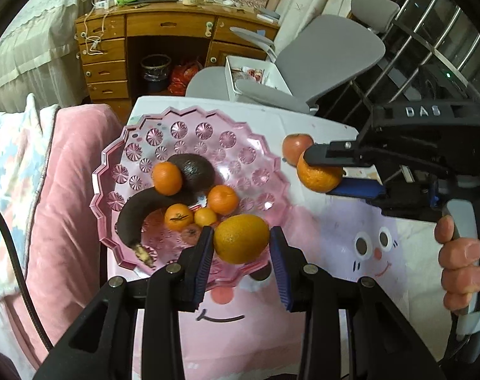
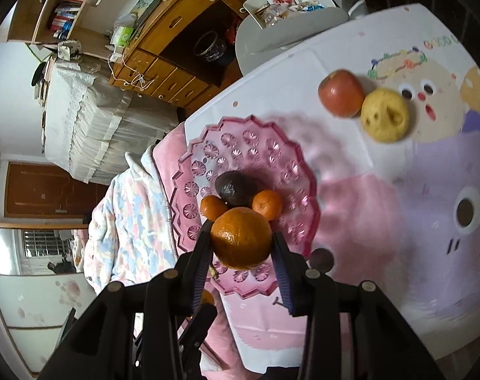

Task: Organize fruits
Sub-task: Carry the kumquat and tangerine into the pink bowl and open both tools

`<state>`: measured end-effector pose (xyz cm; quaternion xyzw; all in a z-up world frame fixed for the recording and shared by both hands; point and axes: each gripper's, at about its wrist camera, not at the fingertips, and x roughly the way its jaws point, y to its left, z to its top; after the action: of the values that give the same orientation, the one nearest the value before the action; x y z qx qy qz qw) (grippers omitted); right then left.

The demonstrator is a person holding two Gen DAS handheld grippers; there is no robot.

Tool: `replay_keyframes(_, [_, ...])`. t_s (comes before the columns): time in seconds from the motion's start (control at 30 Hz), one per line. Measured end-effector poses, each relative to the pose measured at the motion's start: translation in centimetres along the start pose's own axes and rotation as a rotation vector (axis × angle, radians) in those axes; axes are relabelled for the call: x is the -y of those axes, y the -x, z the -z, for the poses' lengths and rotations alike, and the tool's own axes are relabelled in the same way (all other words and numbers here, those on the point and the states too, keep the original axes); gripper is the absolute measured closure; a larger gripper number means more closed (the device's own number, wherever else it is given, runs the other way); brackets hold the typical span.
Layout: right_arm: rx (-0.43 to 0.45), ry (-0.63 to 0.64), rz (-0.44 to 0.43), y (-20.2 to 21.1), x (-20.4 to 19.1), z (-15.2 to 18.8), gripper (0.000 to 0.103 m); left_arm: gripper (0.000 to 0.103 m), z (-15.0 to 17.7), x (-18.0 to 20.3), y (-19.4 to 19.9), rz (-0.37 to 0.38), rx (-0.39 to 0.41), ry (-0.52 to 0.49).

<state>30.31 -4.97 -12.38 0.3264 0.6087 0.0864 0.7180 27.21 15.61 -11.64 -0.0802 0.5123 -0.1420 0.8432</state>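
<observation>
Each tool, left [image 1: 241,237] and right [image 2: 241,240], clamps 1 orange above the pink bowl [image 1: 265,158], probably for release there.

black gripper [image 1: 241,243] frame, blue ribbed pads, silver screws (white "das" lettering), grey handle.

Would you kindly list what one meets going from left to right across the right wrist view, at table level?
Patterned blanket → pink plate → red apple → yellow fruit.
</observation>
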Motion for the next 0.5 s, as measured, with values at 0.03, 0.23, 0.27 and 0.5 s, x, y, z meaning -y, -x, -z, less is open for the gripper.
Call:
replay_keyframes(0.03, [0.003, -0.013, 0.0, -0.5, 0.1, 0.4, 0.064, 0.069, 0.1, -0.4, -0.1, 0.006, -0.009, -0.006])
replay_keyframes(0.23, [0.007, -0.063, 0.007, -3.2, 1.1, 2.7, 0.064, 0.069, 0.5, -2.3, -0.8, 0.032, -0.044, -0.053])
replay_keyframes(0.27, [0.009, -0.07, 0.009, -3.6, 1.2, 3.0, 0.064, 0.069, 0.5, -2.6, -1.1, 0.031, -0.053, -0.055])
replay_keyframes(0.5, [0.047, -0.088, -0.003, -5.4, 1.8, 4.3, 0.063, 0.067, 0.7, -3.8, -1.6, 0.041, -0.069, -0.062])
